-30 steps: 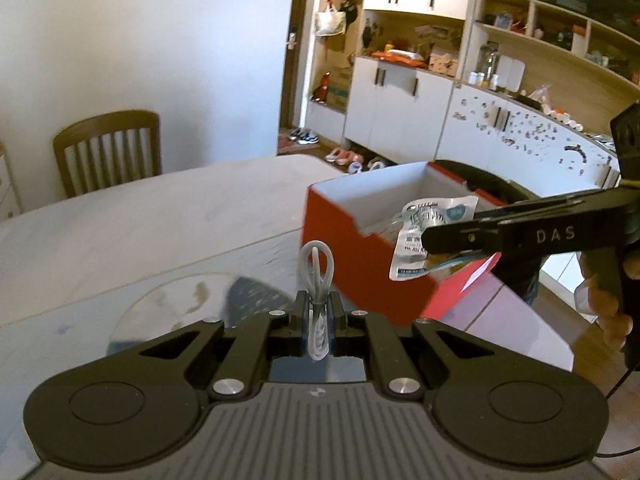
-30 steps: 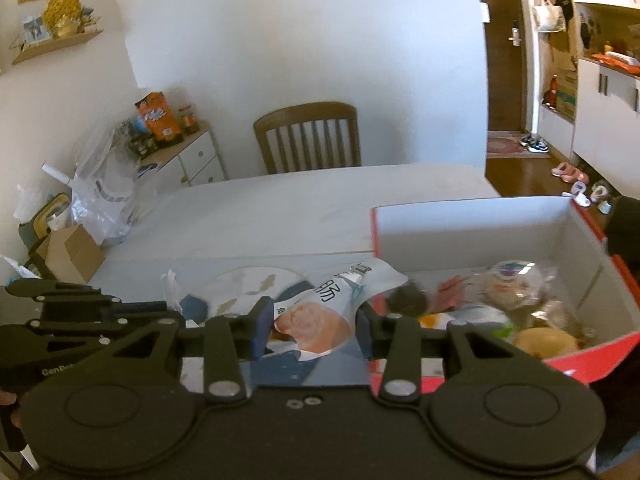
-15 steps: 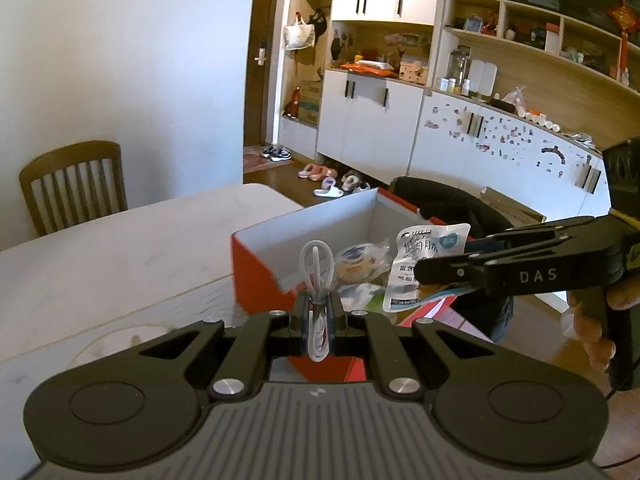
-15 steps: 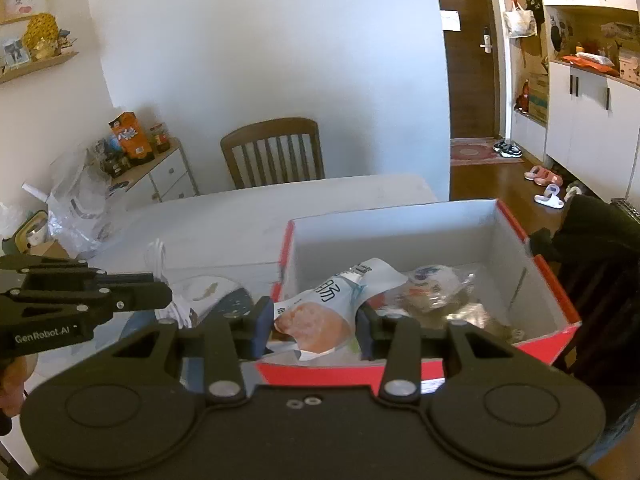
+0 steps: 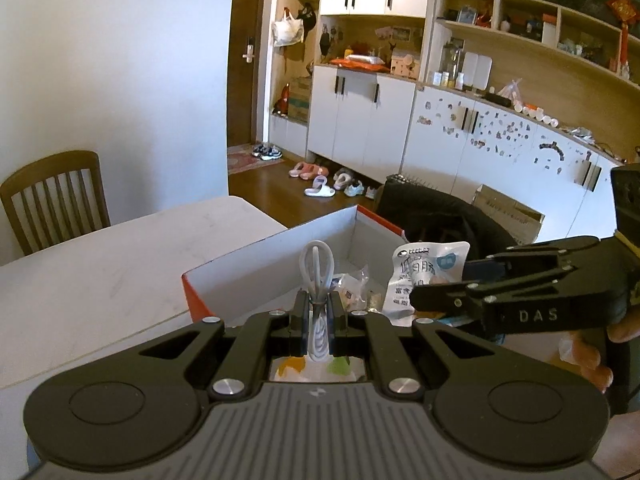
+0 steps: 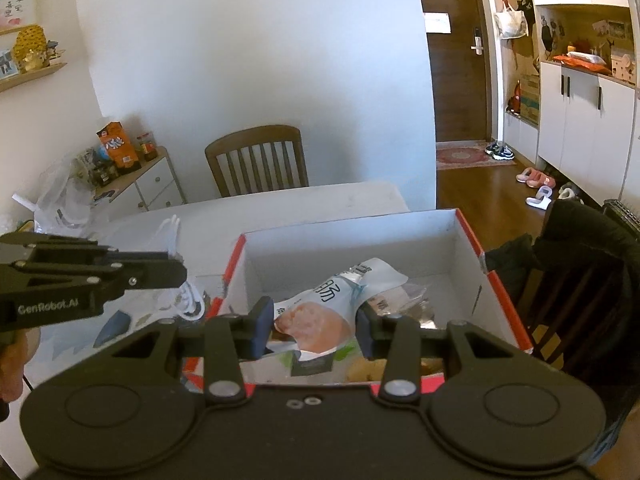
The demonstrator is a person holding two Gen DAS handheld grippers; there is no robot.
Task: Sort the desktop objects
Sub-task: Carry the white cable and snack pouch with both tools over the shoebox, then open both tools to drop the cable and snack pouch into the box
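A red box (image 6: pixel 502 292) with white inner walls stands on the table, with several wrapped snacks in it; its near corner shows in the left wrist view as the red box (image 5: pixel 196 304). My right gripper (image 6: pixel 314 324) is shut on a white and orange snack pouch (image 6: pixel 320 312) and holds it over the box's near side. The same snack pouch (image 5: pixel 420 276) and right gripper (image 5: pixel 424 302) appear in the left wrist view. My left gripper (image 5: pixel 318 314) is shut on a coiled white cable (image 5: pixel 318 276), above the box's near edge. From the right wrist view, the left gripper (image 6: pixel 176 270) and white cable (image 6: pixel 172 236) hang just left of the box.
A pale table (image 5: pixel 100 264) runs off to the left, with a wooden chair (image 6: pixel 258 160) at its far end. A dark garment (image 6: pixel 580 248) hangs over a chair right of the box. A round patterned mat (image 6: pixel 116 326) lies left of the box. Cabinets and shoes line the far wall.
Both grippers have moved toward and over the red box, each still holding its item. The box now sits lower and nearer in both views, and the pouch hangs above its inside.
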